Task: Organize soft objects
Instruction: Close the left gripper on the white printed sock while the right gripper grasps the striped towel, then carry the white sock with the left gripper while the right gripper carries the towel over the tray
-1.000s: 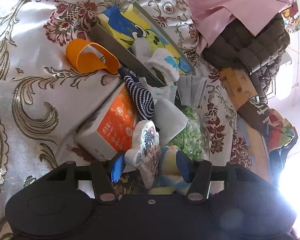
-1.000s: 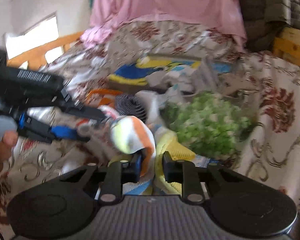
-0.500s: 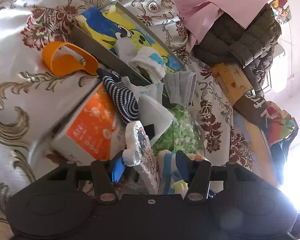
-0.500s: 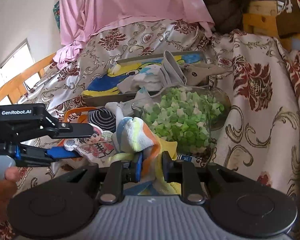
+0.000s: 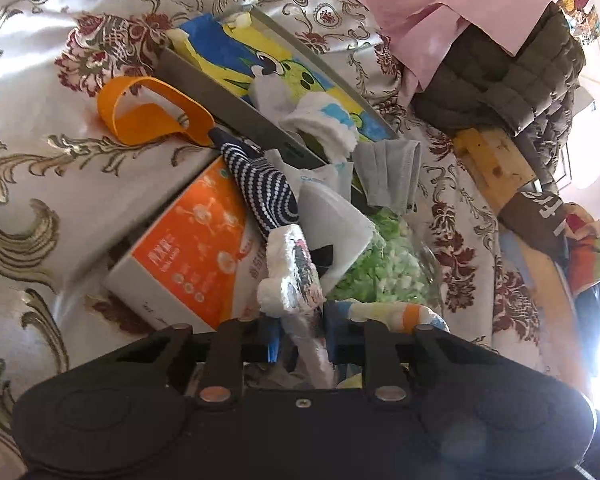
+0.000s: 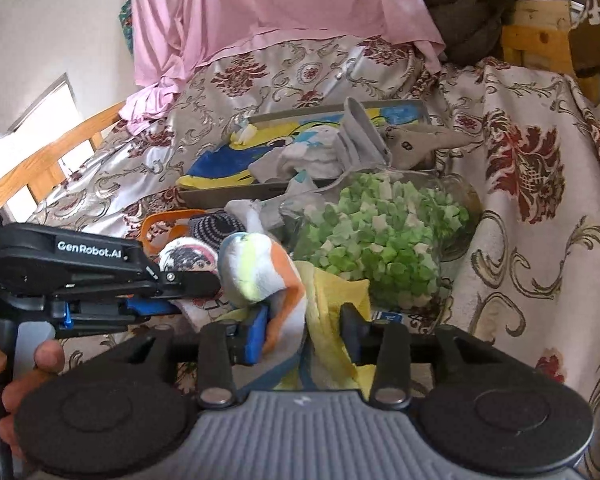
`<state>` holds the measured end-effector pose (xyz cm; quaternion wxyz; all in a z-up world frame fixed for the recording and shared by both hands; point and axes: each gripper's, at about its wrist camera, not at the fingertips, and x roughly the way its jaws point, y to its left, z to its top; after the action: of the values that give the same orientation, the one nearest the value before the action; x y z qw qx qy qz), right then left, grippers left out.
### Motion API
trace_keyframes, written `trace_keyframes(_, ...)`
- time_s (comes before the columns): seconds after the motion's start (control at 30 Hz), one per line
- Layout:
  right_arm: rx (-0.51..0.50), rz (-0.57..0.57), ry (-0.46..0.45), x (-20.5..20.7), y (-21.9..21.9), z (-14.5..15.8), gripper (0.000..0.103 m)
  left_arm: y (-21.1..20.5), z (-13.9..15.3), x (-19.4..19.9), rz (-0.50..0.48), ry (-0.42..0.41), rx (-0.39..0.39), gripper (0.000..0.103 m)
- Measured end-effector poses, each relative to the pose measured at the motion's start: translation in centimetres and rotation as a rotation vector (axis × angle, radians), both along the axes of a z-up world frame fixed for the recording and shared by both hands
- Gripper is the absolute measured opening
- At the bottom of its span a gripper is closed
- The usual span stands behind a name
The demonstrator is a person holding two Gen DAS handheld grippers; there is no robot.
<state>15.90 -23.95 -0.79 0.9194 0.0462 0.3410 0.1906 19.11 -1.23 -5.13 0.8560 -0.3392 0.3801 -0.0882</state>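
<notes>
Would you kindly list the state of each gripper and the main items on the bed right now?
left gripper: shut on the cartoon-print cloth
right gripper: open, around the striped sock
tray: holding socks
jar of green pieces: lying on its side
tissue pack: lying flat

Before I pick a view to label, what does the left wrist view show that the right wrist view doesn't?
Only the left wrist view: the orange tissue box. Only the right wrist view: the left gripper from the side and the right gripper open around the striped cloth. Both: the cartoon plush, green-filled jar and tray.
</notes>
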Motion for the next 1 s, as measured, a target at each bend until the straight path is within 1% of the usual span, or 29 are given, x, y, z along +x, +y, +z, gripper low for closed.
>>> trace_keyframes(0.03, -0.006, 0.013, 0.003, 0.0, 0.2, -0.1, 0.05, 0.0, 0.1, -0.1, 0.001, -0.003, 0.008, 0.023)
trace_keyframes(0.07, -0.011, 0.021, 0.005, -0.1, 0.4, -0.1, 0.055, -0.1, 0.2, -0.2, 0.001, -0.006, 0.018, 0.023)
trace_keyframes(0.1, -0.015, 0.03, 0.008, -0.1, 0.6, -0.2, 0.058, -0.3, 0.3, -0.3, -0.002, -0.01, 0.03, 0.023)
trace_keyframes(0.17, -0.023, 0.047, 0.016, -0.1, 0.9, -0.3, 0.061, -0.6, 0.7, -0.5, -0.01, -0.022, 0.056, 0.022)
trace_keyframes(0.23, -0.036, 0.058, 0.024, -0.2, 1.2, -0.5, 0.061, -0.9, 1.0, -0.8, -0.017, -0.034, 0.077, 0.022)
trace_keyframes(0.27, -0.045, 0.062, 0.021, -0.2, 1.4, -0.6, 0.06, -1.0, 1.1, -1.0, -0.017, -0.038, 0.082, 0.021)
trace_keyframes(0.33, -0.056, 0.072, 0.016, -0.4, 1.6, -0.6, 0.047, -1.1, 1.2, -1.4, -0.013, -0.045, 0.084, 0.02)
trace_keyframes(0.37, -0.053, 0.081, 0.015, -0.5, 1.7, -0.6, 0.037, -1.2, 1.2, -1.5, -0.011, -0.046, 0.083, 0.019)
trace_keyframes(0.4, -0.048, 0.089, 0.013, -0.6, 1.7, -0.5, 0.032, -1.3, 1.3, -1.7, -0.009, -0.048, 0.083, 0.018)
trace_keyframes(0.5, -0.068, 0.093, -0.019, -1.1, 1.9, -0.2, 0.025, -1.5, 1.7, -2.3, -0.004, -0.065, 0.096, 0.015)
trace_keyframes(0.73, -0.131, 0.093, -0.111, -2.1, 2.4, 0.6, 0.022, -2.2, 3.7, -3.8, -0.018, -0.158, 0.232, 0.013)
trace_keyframes(0.87, -0.156, 0.087, -0.196, -3.0, 2.7, 1.3, 0.022, -2.0, 4.2, -4.2, -0.001, -0.174, 0.251, 0.013)
trace_keyframes(1.0, -0.143, 0.075, -0.293, -3.9, 2.5, 2.3, 0.022, -2.2, 5.1, -4.6, 0.004, -0.218, 0.259, 0.013)
